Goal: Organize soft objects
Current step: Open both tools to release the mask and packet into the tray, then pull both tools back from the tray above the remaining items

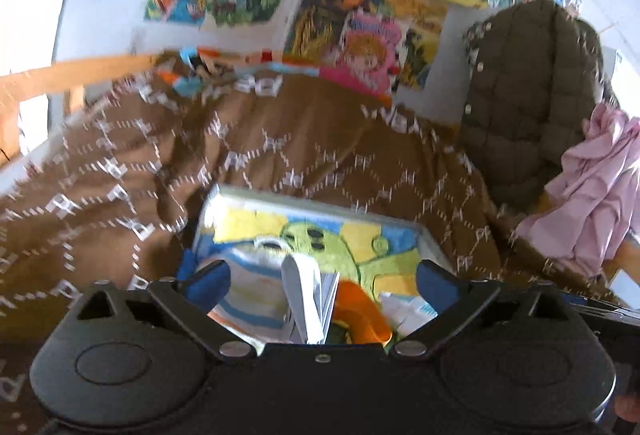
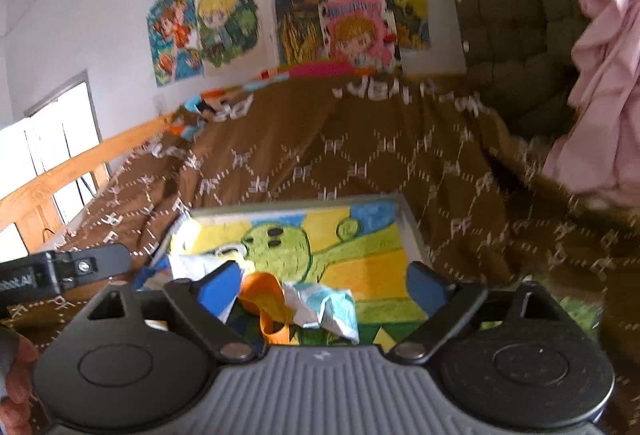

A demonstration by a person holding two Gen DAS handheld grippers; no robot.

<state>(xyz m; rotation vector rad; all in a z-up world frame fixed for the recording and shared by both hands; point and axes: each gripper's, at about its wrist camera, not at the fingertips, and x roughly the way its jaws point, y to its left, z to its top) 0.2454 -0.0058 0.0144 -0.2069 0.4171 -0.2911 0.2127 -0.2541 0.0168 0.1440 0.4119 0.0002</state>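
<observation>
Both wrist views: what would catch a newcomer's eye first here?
Probably the bright framed picture of a green cartoon figure, lying flat on the brown patterned bedspread, with small crumpled soft pieces including an orange fabric loop piled at its near edge. Behind, colourful cartoon posters crowd the white wall. An olive quilted jacket and pink cloth hang at right.

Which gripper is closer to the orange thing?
Hard to tell, maybe the right. The orange cloth lies between the open fingers of the right gripper, by its left finger. It also sits between the left gripper's fingers, right of middle.
</observation>
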